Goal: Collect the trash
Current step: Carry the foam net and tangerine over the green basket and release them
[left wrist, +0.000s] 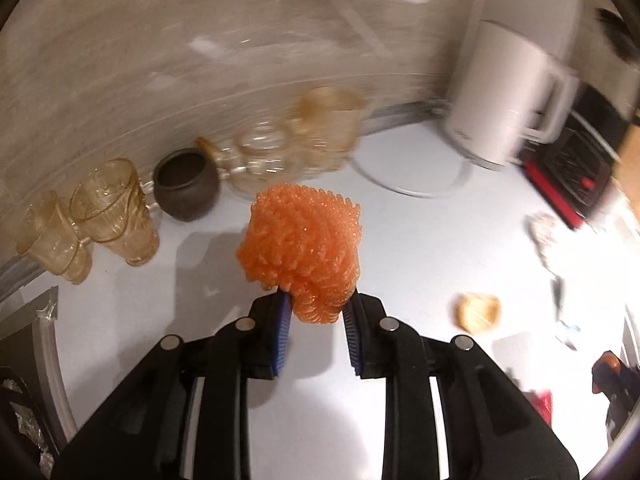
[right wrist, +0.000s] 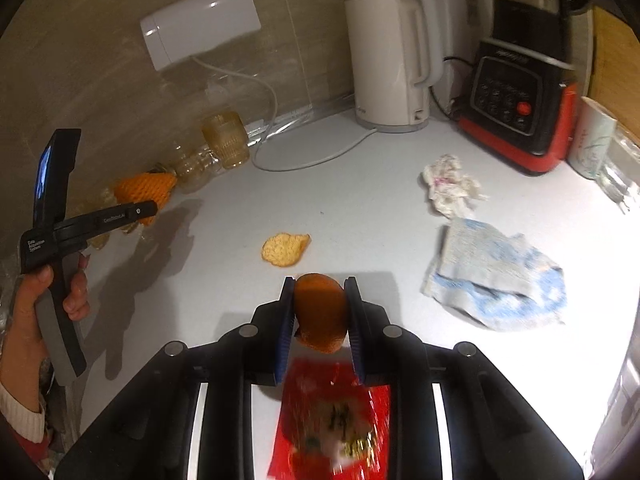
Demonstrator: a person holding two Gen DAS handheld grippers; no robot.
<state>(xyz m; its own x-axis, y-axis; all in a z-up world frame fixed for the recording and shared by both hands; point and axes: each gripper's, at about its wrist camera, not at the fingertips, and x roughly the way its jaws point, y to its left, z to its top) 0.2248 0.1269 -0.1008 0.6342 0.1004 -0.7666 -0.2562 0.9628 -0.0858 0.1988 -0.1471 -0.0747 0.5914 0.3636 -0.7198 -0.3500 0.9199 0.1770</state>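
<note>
Grippers both hold trash above the counter [right wrist: 224, 312]. Left gripper [left wrist: 316, 312] pinches an orange foam net [left wrist: 304, 248] between its blue pads. Right gripper [right wrist: 318, 312] clamps an orange peel [right wrist: 320, 312]; another peel [right wrist: 285, 249] lies just ahead, crumpled tissue [right wrist: 450, 186] and towel [right wrist: 496, 280] ahead-right, red wrapper [right wrist: 332, 424] beneath it.

Red wrapper [right wrist: 332, 420] motion-blurred, print unreadable

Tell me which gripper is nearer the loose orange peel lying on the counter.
Right. The right gripper, holding another peel, sits just behind the loose peel; the left gripper, holding foam netting, hangs farther off to its left.
</note>
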